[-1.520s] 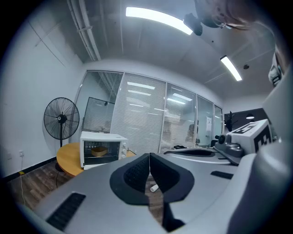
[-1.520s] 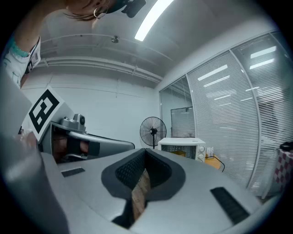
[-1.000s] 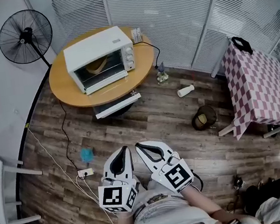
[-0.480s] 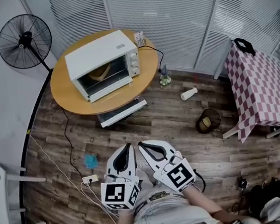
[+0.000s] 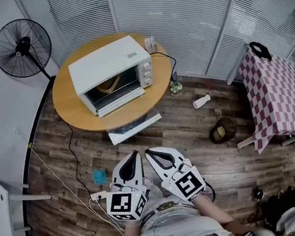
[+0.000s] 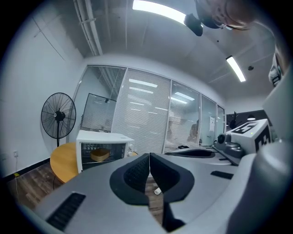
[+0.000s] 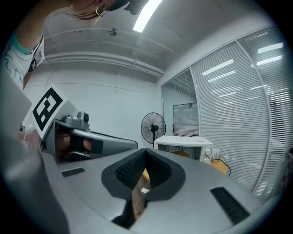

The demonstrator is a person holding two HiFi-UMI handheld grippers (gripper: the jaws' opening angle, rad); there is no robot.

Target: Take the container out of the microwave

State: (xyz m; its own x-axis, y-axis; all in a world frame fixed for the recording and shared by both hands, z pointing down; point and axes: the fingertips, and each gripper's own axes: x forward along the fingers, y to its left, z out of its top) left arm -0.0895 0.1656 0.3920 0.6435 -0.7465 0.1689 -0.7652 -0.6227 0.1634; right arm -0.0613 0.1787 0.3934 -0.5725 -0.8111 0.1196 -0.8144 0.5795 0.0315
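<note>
Since a second earlier, the round wooden bench [image 5: 71, 105] and the white microwave [image 5: 106, 66] on it had slid lower and a little rightward in the head view and looked slightly bigger. The two claws kept the same place at the bottom of that view.

Dark plank flooring [image 5: 192, 136] filled most of the head view, with a wall of white blinds [image 5: 178, 20] along the top. A second bench under a red-and-white checked cloth [image 5: 278, 93] stood at the right, well apart from the round one. A black standing fan [image 5: 21, 47] stood at the upper left, just beside the round bench.

The microwave sat toward the back of the round bench, its front turned to the person and its knobs on the right. Whether its door stood open could not be told.

The left claw [image 5: 135, 155] and right claw [image 5: 146, 153] were held side by side low over the floor, near each other and far short of the bench. Each gripper view showed its ribbed pads meeting at the tips, with nothing caught between them.

The container [image 5: 109, 85], a tan bowl-like shape, lay inside the microwave behind its front window.

On the floor lay a dark round basket [image 5: 221, 130], a white bottle [image 5: 201, 101] on its side, a blue scrap [image 5: 98, 176] and a white power strip [image 5: 97, 196].
</note>
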